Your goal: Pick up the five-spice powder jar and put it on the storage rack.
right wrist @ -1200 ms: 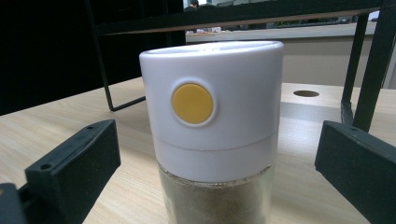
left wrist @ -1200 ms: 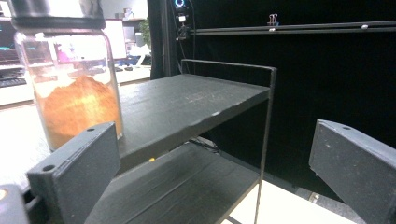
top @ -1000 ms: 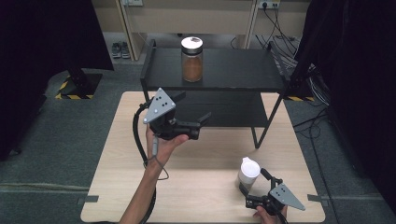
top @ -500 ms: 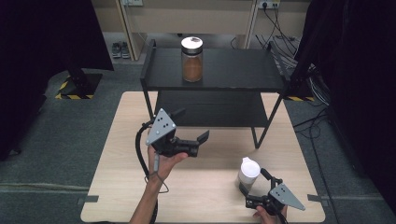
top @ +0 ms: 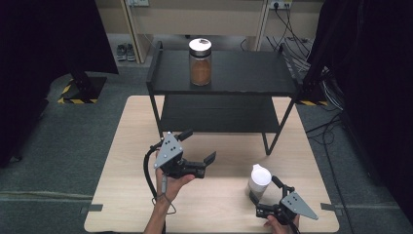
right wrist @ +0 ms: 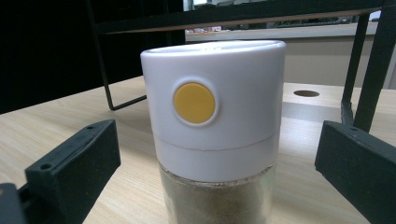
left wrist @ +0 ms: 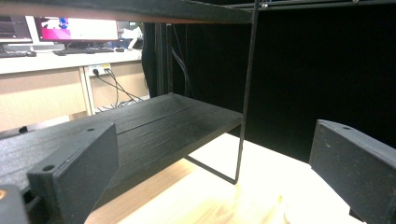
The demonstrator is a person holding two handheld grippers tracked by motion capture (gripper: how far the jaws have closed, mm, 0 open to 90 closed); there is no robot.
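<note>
You had the right gripper (top: 265, 195) spread around the shaker (top: 259, 179), which stood on the bench (top: 122, 146) near you. Glass body probably slick, fragile, light; grip just below the white cap (right wrist: 212, 107). Left gripper (top: 207, 163) spread, holding nothing.

left gripper (top: 207, 163): black jaws, grey three-cornered plate | right gripper (top: 265, 195): same, black cable
</note>
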